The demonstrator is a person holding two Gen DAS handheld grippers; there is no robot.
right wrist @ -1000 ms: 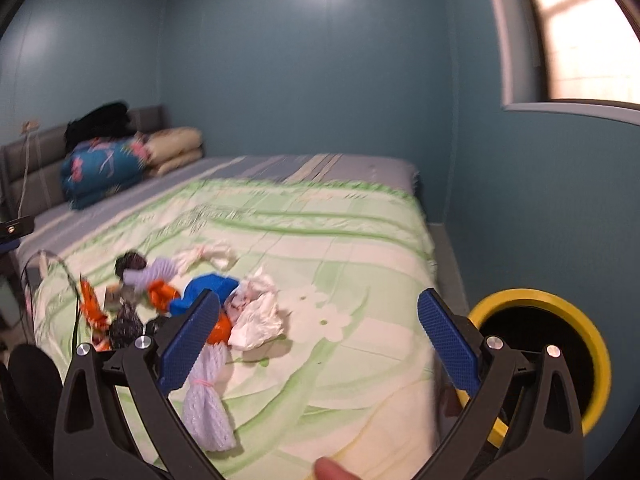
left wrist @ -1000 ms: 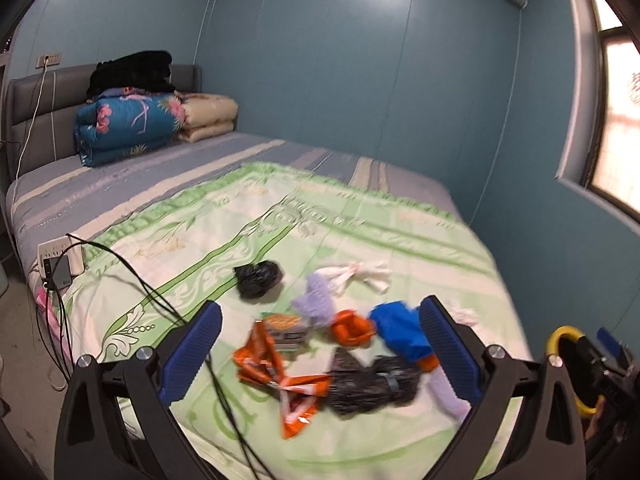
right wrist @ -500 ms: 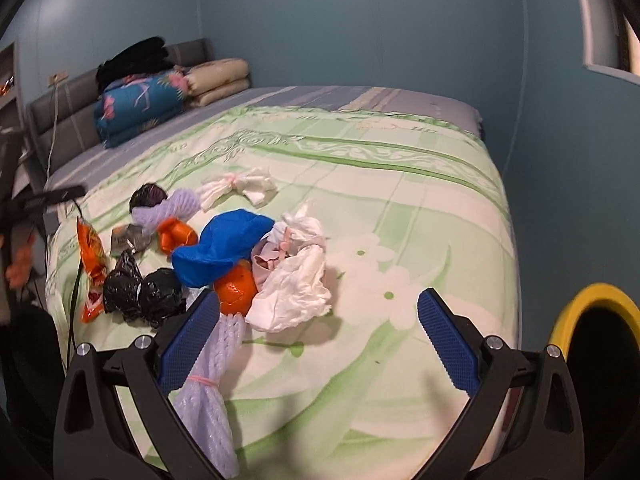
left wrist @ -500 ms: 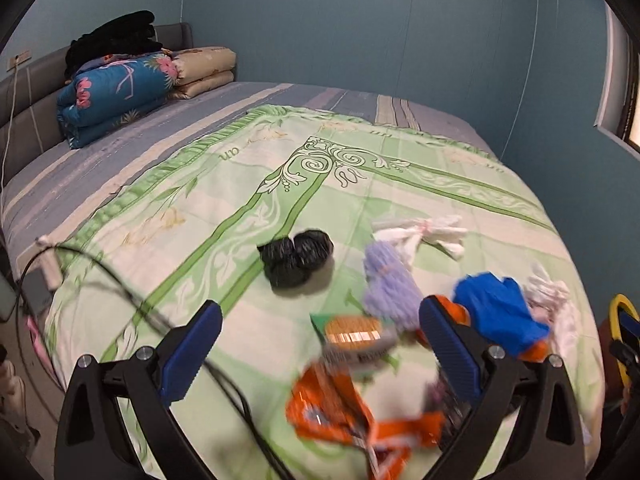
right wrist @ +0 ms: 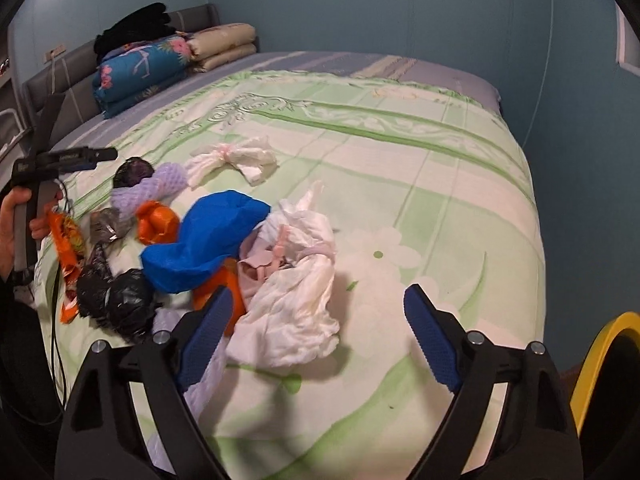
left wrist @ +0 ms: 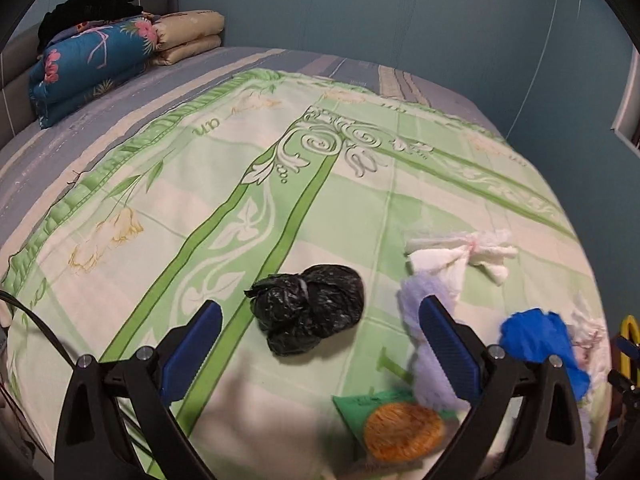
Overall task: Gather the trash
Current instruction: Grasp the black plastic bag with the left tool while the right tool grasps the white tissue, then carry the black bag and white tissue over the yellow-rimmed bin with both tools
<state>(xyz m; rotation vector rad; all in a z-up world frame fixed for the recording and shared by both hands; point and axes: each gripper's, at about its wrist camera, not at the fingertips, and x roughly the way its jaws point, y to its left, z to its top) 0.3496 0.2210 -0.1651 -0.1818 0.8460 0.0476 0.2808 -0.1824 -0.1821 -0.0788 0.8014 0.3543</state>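
Observation:
Trash lies in a pile on the green quilt. In the left wrist view my open left gripper hovers over a crumpled black bag, which sits between the jaws; purple foam netting, a green and orange wrapper, a blue bag and white tissue lie to its right. In the right wrist view my open right gripper is just above a crumpled white wad, next to the blue bag, orange pieces and black bags.
A yellow-rimmed bin stands right of the bed. Folded blankets are stacked at the headboard. A black cable runs over the bed's left edge. The left gripper and hand show at the left of the right wrist view.
Both grippers have moved forward and down over the bed. The black bag now sits between the left jaws; the white wad is closer under the right gripper.

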